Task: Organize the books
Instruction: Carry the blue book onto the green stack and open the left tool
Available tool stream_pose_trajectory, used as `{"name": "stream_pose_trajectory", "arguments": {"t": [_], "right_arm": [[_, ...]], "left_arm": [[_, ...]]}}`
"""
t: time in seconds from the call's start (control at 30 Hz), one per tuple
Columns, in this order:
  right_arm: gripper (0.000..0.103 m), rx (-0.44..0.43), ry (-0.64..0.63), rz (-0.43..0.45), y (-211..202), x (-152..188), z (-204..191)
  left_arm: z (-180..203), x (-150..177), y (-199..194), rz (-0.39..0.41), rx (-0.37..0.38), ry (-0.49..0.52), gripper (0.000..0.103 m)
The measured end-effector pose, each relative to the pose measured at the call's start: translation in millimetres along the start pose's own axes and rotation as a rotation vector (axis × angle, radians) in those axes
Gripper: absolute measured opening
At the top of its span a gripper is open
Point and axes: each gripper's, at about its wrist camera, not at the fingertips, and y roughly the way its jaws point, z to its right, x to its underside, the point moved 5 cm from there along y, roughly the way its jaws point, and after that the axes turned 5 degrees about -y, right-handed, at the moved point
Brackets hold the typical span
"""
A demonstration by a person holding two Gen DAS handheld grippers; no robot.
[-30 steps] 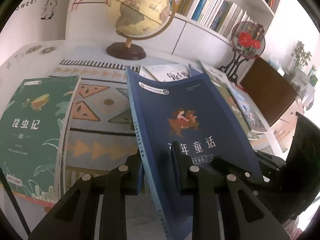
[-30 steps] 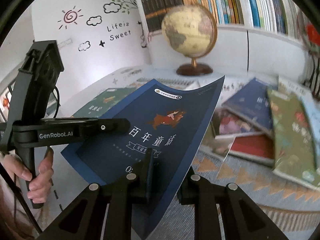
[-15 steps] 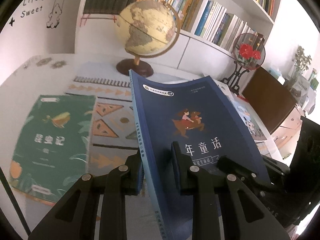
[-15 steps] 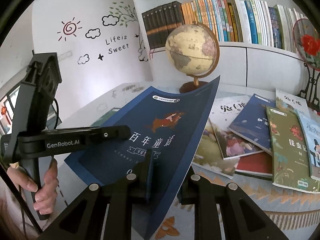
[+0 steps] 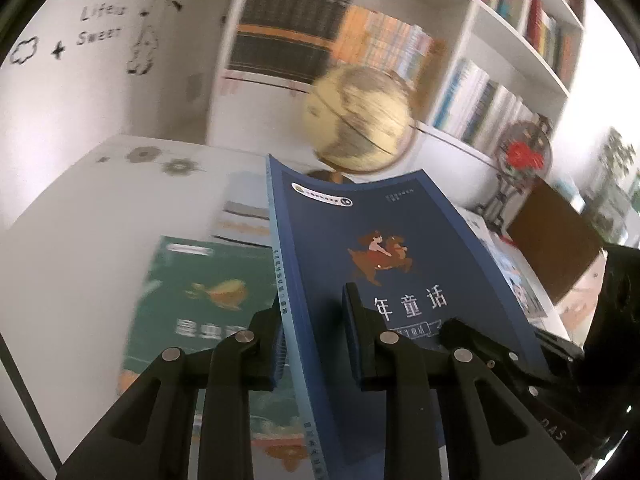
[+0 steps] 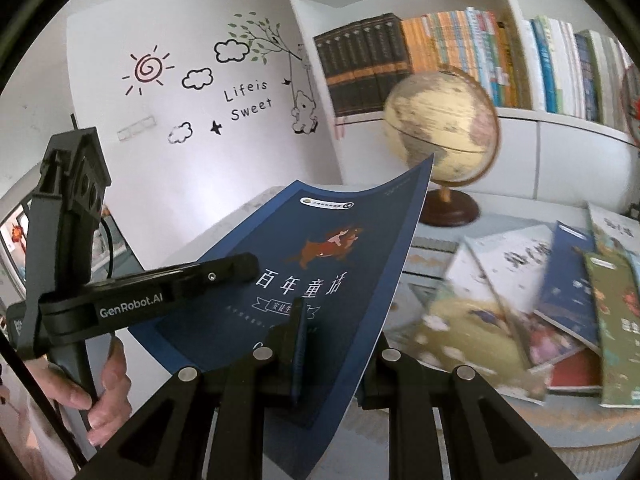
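Note:
A dark blue book [image 5: 384,240] with a rider picture on its cover hangs in the air above the table, held by both grippers. My left gripper [image 5: 310,308] is shut on its spine edge. My right gripper [image 6: 336,332] is shut on the book's [image 6: 320,248] near right edge, its right finger behind the cover. In the right wrist view a hand [image 6: 108,384] holds the left gripper [image 6: 224,268], clamped on the book's left side. The right gripper [image 5: 480,336] shows at the book's lower right in the left wrist view.
A green book [image 5: 200,300] lies flat on the white table [image 5: 80,220] below left. Several books [image 6: 560,300] sprawl on a patterned mat [image 6: 520,432] to the right. A globe [image 6: 440,128] stands behind, before a full bookshelf [image 6: 480,52]. A dark cabinet [image 5: 560,240] stands right.
Both grippers have risen together with the blue book still clamped. The table and the books on it have dropped lower in both views, and more of the shelves shows.

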Motion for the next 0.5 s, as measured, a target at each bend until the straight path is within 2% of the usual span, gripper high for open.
{"name": "stream_pose_trajectory", "arguments": {"t": [0.17,0.5], "right_arm": [[0.018,-0.016,0.023,-0.011,34.5,-4.8,-24.6],[0.018,-0.005,0.110,-0.050,100.7,16.0,-48.3]], "left_arm": [[-42.5,-6.6,0.0,0.013,-0.044,-0.043,0.021],[-104.3,0.7,24.7,-0.047,-0.090,-0.162,0.021]]}}
